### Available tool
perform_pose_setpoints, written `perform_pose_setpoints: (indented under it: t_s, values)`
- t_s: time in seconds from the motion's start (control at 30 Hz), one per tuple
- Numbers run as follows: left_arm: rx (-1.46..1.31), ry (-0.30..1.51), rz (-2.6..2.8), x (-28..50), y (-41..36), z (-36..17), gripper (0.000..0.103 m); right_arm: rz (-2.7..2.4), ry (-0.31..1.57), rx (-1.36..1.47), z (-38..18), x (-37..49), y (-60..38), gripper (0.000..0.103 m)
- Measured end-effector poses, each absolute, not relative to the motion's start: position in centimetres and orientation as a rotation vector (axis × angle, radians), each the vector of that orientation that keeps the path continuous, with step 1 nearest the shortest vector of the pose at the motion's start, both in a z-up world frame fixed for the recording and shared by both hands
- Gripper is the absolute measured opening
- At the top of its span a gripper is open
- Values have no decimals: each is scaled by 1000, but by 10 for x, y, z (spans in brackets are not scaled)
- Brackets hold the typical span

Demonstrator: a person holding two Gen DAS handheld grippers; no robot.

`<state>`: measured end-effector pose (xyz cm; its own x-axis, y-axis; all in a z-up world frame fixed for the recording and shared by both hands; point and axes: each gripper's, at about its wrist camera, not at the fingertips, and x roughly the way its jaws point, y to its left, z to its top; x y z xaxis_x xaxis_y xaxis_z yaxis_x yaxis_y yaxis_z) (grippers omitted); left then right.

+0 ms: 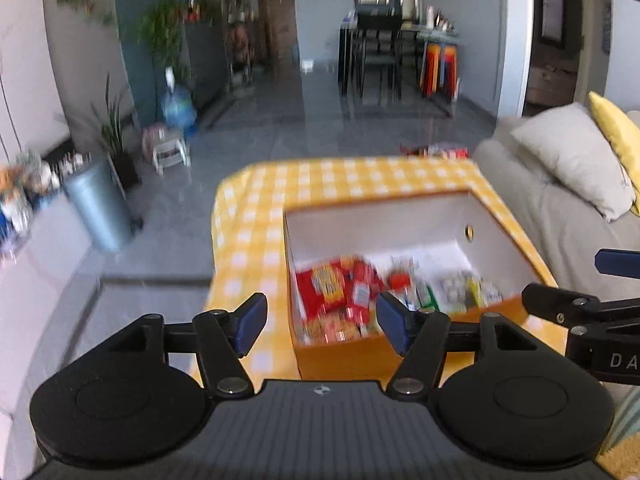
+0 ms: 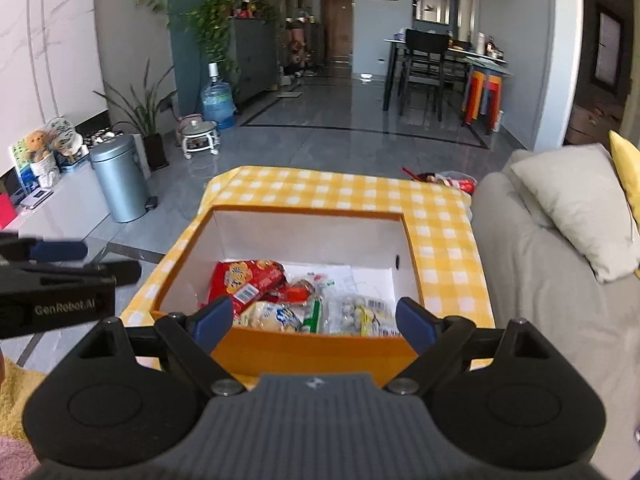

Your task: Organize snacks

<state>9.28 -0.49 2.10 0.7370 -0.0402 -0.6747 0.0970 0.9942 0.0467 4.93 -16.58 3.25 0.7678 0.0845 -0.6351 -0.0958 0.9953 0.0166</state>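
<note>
An orange box (image 2: 308, 350) with white inner walls stands on a table with a yellow checked cloth (image 2: 320, 190). Inside lie several snack packs: red packets (image 2: 244, 280) on the left, a pale yellow bag (image 2: 272, 316) and clear bags (image 2: 360, 312) on the right. The box (image 1: 340, 356) and red packets (image 1: 332, 292) also show in the left wrist view. My left gripper (image 1: 322, 322) is open and empty, near the box's front left corner. My right gripper (image 2: 314, 322) is open and empty, above the box's front wall.
A grey sofa (image 2: 560, 300) with a beige pillow (image 2: 580, 208) is at the right. More snack packs (image 2: 452, 180) lie past the table's far right corner. A metal bin (image 2: 120, 180) and low white cabinet (image 2: 52, 208) stand at the left.
</note>
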Motion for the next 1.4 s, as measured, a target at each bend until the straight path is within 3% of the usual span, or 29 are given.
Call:
perform_pose_setpoints:
  t_s: [0.43,1.4]
  values:
    - [97,827,-61,83,-18,-3,74,30,739,36,2,46,-173,88]
    - [65,845,-58,93,-15,-4,74,21,731,41,2,50,-177,88]
